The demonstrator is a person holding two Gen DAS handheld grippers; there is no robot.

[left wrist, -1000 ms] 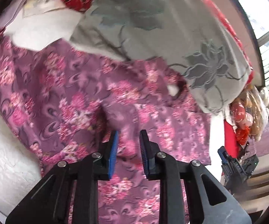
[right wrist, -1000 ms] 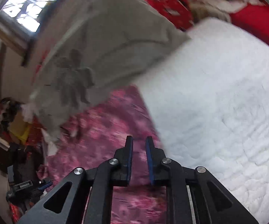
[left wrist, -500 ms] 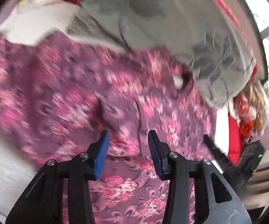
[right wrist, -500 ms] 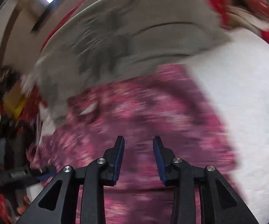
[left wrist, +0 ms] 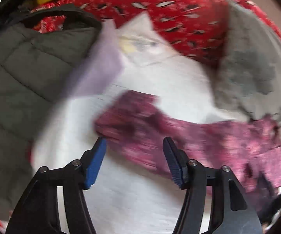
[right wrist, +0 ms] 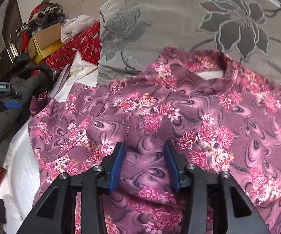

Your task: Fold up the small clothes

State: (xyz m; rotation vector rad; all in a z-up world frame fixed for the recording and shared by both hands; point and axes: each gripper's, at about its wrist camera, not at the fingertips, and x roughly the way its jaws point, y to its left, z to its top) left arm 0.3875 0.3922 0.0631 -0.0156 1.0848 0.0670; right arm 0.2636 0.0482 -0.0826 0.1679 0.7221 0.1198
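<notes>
Both grippers, left and right, have just been opening, jaws empty, over the flowered top spread on the bed for folding.

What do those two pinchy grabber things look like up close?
Both match. The left gripper has two black angular plastic fingers with triangular cut-outs, round silver bolts at the joints, and flat bright blue ribbed pads on the inner faces. The right gripper is built the same way: black arms, silver bolts, blue pads. No cables or sleeves show.
</notes>
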